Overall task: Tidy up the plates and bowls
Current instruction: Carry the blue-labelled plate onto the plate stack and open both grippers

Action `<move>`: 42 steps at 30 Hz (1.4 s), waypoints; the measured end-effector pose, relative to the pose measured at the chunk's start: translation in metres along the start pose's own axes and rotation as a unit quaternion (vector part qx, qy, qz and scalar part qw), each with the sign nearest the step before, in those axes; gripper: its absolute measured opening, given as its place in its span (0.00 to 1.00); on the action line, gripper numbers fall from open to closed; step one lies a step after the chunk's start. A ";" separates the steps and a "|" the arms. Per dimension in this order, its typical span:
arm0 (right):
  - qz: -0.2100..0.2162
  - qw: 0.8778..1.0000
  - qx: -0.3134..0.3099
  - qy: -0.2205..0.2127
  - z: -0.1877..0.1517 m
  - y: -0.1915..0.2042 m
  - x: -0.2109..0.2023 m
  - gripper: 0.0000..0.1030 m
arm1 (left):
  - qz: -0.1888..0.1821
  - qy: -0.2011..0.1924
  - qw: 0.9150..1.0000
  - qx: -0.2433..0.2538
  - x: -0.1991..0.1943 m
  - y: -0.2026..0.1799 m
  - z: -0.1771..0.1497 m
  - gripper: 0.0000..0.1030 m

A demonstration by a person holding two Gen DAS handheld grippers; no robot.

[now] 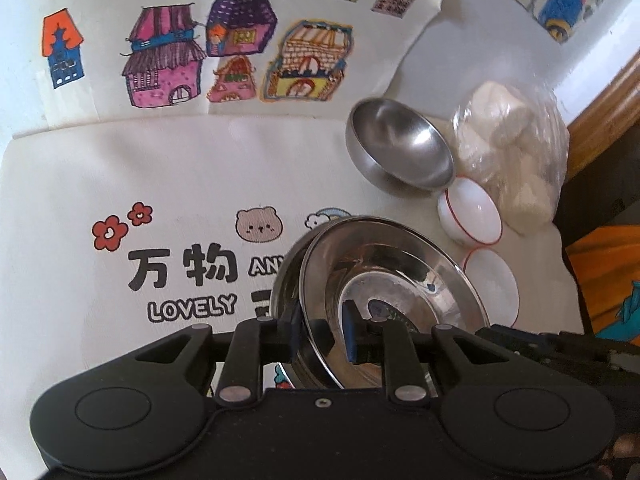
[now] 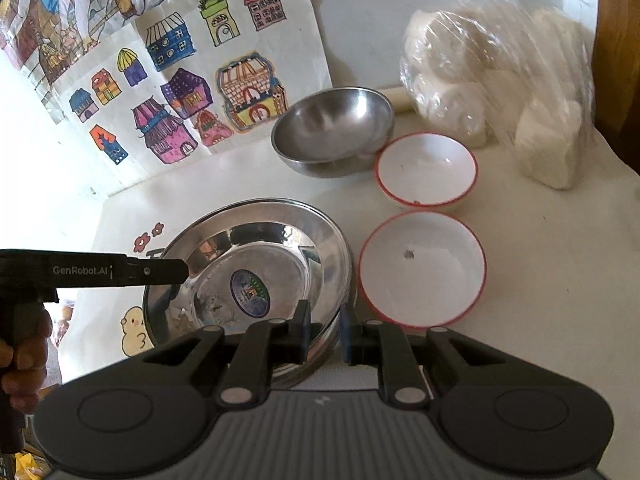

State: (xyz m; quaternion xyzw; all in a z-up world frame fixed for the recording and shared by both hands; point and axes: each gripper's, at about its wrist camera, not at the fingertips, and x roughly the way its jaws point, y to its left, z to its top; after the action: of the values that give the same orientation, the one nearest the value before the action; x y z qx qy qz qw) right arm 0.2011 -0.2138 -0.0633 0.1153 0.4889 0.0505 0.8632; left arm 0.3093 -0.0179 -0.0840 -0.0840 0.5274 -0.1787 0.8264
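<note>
I've got the steel plate stack [image 2: 248, 280] pinched from two sides, I'd guess so the wide, slippery load stays level. My right gripper [image 2: 323, 334] is clamped on the near-right rim, my left gripper [image 1: 320, 334] on the opposite rim; the load sits right at both tools' tips.

Just right of my right gripper are two red-rimmed bowls [image 2: 422, 268]. The steel bowl [image 2: 332, 132] is ahead of them, with a plastic bag [image 2: 496, 92] further right.

Only the right view shows the plate's sticker, my left tool side-on, and the hand [image 2: 24, 356] on it. Only the left view shows a second rim underneath.
</note>
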 end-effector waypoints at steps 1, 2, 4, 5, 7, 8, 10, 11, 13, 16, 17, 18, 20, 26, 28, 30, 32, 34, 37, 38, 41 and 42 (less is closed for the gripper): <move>0.000 1.000 0.002 0.000 -0.001 -0.001 0.000 0.17 | 0.002 0.001 1.000 0.005 0.000 -0.001 -0.001 0.21; 0.000 1.000 0.002 0.001 -0.002 -0.001 0.001 0.17 | 0.005 0.003 1.000 0.009 0.001 -0.002 -0.001 0.21; -0.001 1.000 0.002 0.001 -0.003 -0.001 0.002 0.17 | 0.010 0.006 1.000 0.014 0.002 -0.003 -0.002 0.21; -0.001 1.000 0.002 0.002 -0.003 -0.001 0.002 0.17 | 0.012 0.007 1.000 0.017 0.002 -0.004 -0.002 0.21; -0.001 1.000 0.001 0.002 -0.003 0.000 0.003 0.17 | 0.018 0.009 1.000 0.023 0.003 -0.005 -0.003 0.21; -0.002 1.000 0.000 0.003 -0.003 0.000 0.004 0.17 | 0.021 0.010 0.999 0.026 0.003 -0.005 -0.003 0.21; -0.003 1.000 -0.001 0.003 -0.004 0.001 0.006 0.17 | 0.025 0.012 0.999 0.028 0.005 -0.005 -0.004 0.22; -0.004 1.000 -0.001 0.003 -0.004 0.002 0.007 0.17 | 0.027 0.013 0.999 0.029 0.006 -0.005 -0.004 0.22; -0.004 1.000 -0.002 0.004 -0.003 0.002 0.009 0.17 | 0.031 0.016 0.999 0.031 0.008 -0.005 -0.005 0.22; -0.004 1.000 -0.001 0.005 -0.003 0.003 0.012 0.17 | 0.033 0.016 0.999 0.034 0.008 -0.005 -0.005 0.22; -0.004 1.000 0.000 0.005 -0.002 0.003 0.012 0.17 | 0.033 0.017 0.999 0.034 0.008 -0.004 -0.005 0.22; -0.004 1.000 0.001 0.006 -0.002 0.003 0.013 0.17 | 0.033 0.017 0.999 0.034 0.009 -0.004 -0.005 0.23; -0.005 1.000 0.001 0.007 -0.002 0.003 0.014 0.17 | 0.034 0.017 0.999 0.037 0.009 -0.004 -0.005 0.23; -0.008 1.000 -0.002 0.009 -0.004 0.004 0.016 0.17 | 0.042 0.019 0.998 0.050 0.010 -0.008 -0.006 0.26; -0.009 1.000 -0.003 0.008 -0.004 0.005 0.016 0.17 | 0.044 0.020 0.997 0.056 0.010 -0.009 -0.006 0.27; -0.010 1.000 -0.004 0.007 -0.005 0.006 0.015 0.16 | 0.047 0.020 0.997 0.060 0.010 -0.010 -0.006 0.29; -0.007 1.000 -0.004 0.004 -0.005 0.007 0.014 0.16 | 0.057 0.022 0.996 0.061 0.011 -0.012 -0.005 0.32; -0.006 1.000 -0.006 0.004 -0.004 0.009 0.013 0.17 | 0.063 0.030 0.996 0.056 0.013 -0.011 -0.005 0.32; -0.006 1.000 -0.009 0.007 -0.005 0.010 0.013 0.18 | 0.067 0.036 0.996 0.050 0.014 -0.010 -0.008 0.32; -0.007 1.000 -0.010 0.008 -0.005 0.010 0.013 0.19 | 0.069 0.036 0.996 0.048 0.014 -0.010 -0.008 0.32; -0.008 1.000 -0.009 0.007 -0.006 0.010 0.009 0.21 | 0.067 0.037 0.996 0.043 0.013 -0.011 -0.009 0.38; -0.008 1.000 -0.009 0.006 -0.005 0.010 0.008 0.23 | 0.067 0.036 0.996 0.040 0.012 -0.012 -0.009 0.39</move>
State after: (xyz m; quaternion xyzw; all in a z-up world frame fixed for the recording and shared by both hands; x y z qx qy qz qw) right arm 0.2007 -0.2019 -0.0697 0.1032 0.4945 0.0482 0.8617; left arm 0.3032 -0.0334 -0.0944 -0.0092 0.5534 -0.1467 0.8198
